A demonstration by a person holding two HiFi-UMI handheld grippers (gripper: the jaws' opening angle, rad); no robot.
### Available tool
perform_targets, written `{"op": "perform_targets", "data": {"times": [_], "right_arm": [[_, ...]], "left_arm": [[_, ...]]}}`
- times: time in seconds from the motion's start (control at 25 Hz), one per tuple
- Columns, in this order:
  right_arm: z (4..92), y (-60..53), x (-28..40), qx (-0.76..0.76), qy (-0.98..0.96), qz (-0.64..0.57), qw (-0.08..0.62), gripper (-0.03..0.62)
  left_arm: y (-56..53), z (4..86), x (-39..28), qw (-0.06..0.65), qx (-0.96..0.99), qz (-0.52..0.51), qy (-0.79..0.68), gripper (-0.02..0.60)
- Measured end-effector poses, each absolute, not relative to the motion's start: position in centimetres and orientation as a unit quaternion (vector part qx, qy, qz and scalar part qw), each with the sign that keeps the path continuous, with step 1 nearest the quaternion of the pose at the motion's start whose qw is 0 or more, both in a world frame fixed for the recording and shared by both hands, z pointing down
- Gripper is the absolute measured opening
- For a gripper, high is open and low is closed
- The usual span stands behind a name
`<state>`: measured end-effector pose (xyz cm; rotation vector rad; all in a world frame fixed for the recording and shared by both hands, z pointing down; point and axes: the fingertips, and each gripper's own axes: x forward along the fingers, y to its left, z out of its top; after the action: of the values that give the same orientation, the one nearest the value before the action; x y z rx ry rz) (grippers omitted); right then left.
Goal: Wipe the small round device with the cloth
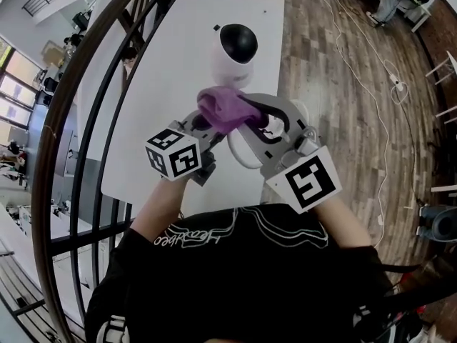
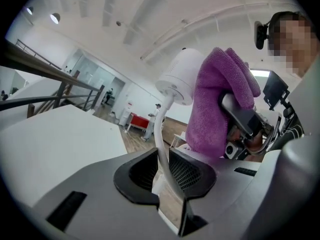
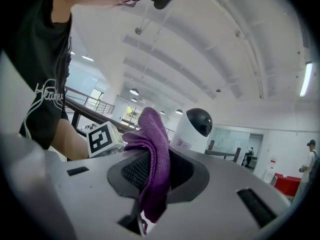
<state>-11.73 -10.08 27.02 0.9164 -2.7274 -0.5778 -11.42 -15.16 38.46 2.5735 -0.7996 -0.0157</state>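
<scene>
Count: one small round device [image 1: 238,48], white with a black dome; one purple cloth [image 1: 225,109]; one white desk [image 1: 164,70]; two grippers.

Your right gripper [image 3: 155,170] has its fingers pinching the cloth, which bunches up above them just beside the device's lower side; contact not confirmed.

Your left gripper [image 2: 162,170] has its fingers closed on the thin white cord [image 2: 159,129] running up to the device's base.

The device is over the far half of the desk; whether it rests there, cannot tell.

Surroundings: dark railing [image 1: 78,141] to your left, wood floor [image 1: 321,84] to your right with one white cable [image 1: 360,70] trailing across it.
</scene>
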Motion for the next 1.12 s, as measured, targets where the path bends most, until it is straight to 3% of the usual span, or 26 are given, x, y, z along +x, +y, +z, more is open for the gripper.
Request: {"op": "perform_targets", "data": {"times": [0.48,0.76,1.12], "right_arm": [[22.3,-10.4,-6.8,0.32,-0.904,-0.272,0.082,0.067],[20.2,-10.8,-7.4,0.29,-0.892,-0.341,0.068,0.066],[22.3,-12.0,-8.2,0.242,-0.908,-0.335,0.07,0.066]], "left_arm": [[-15.2,38.4,-11.0,0.21,0.92,0.014,-0.331,0.071],[-15.0,38.2,-11.1,0.205,0.916,0.021,-0.343,0.071],[-15.1,38.3,-10.9,0.194,0.913,0.029,-0.357,0.071]]}}
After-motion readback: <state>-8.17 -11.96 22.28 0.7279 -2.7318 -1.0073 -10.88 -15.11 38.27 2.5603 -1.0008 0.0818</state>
